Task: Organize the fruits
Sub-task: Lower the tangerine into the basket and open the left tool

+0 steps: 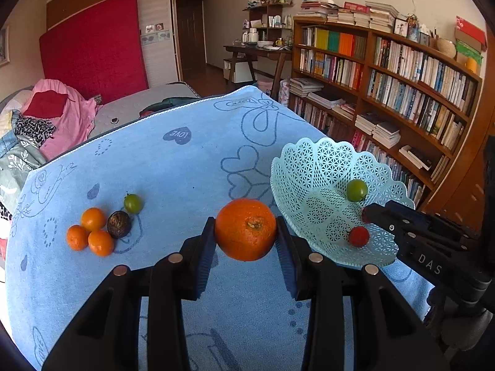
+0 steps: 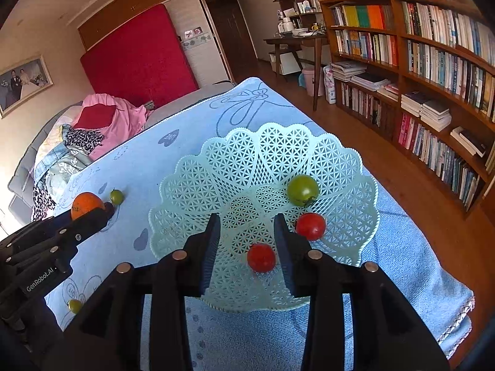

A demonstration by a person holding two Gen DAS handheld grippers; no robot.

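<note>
My left gripper (image 1: 245, 221) is shut on a big orange (image 1: 245, 229), held above the blue cloth just left of the pale green lattice basket (image 1: 309, 167). In the right wrist view the same orange (image 2: 86, 204) shows in the left gripper (image 2: 103, 210) at far left. My right gripper (image 2: 247, 219) hangs over the basket (image 2: 247, 154) with its jaws apart. A red tomato (image 2: 261, 258) lies loose in the basket between them, no pad pressing on it. A second red tomato (image 2: 310, 225) and a green one (image 2: 302, 190) also rest in the basket.
On the cloth at left lie three small oranges (image 1: 92, 232), a dark wrinkled fruit (image 1: 119, 224) and a green tomato (image 1: 133, 203). Another green tomato (image 2: 75, 305) sits near the cloth's front left. A bookshelf (image 2: 433, 77) stands right, a bed (image 1: 62, 117) behind.
</note>
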